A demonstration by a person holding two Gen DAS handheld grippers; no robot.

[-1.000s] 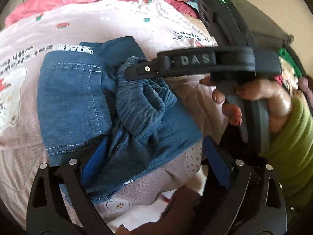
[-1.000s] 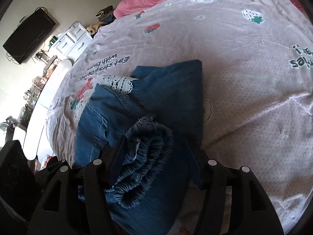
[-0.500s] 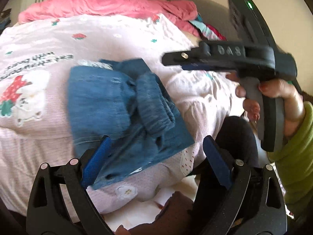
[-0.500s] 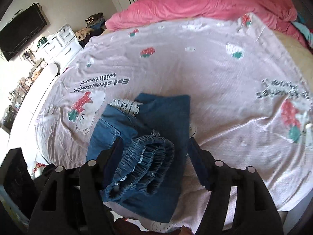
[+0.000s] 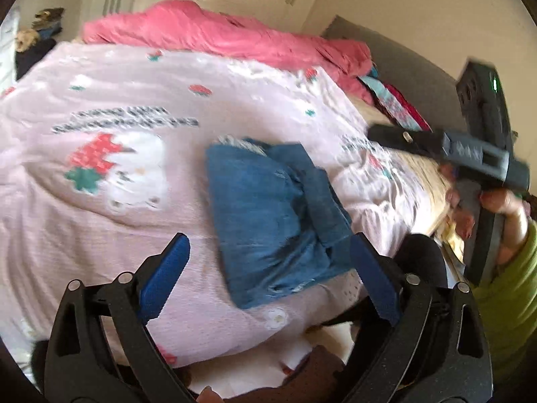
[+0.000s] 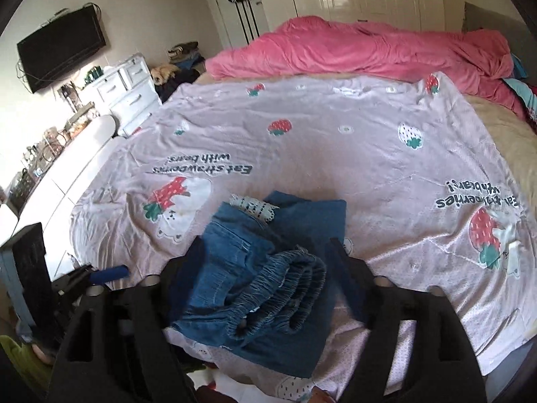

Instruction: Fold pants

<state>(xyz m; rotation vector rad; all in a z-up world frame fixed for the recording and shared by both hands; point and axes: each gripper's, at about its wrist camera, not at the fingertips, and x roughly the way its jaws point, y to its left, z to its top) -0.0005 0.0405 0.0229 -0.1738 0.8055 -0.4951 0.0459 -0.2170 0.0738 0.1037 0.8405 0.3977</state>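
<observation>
The blue denim pants lie folded in a small bundle near the front edge of the bed, elastic waistband on top. My right gripper hangs above them, its jaws opening wide; the pants show between the black fingers, but nothing touches them. In the left wrist view the pants lie beyond my left gripper, which is open with its blue pads far apart and nothing held. A hand holds the right gripper's black housing up at the right.
The bed has a lilac sheet printed with strawberries and bears. A pink duvet is piled along its far side. A white dresser and a wall television stand at the left. A green sleeve is at the right.
Both grippers have lifted and drawn back from the pants. The right jaws have spread wider and stand off the waistband. The pants stay folded on the sheet.
</observation>
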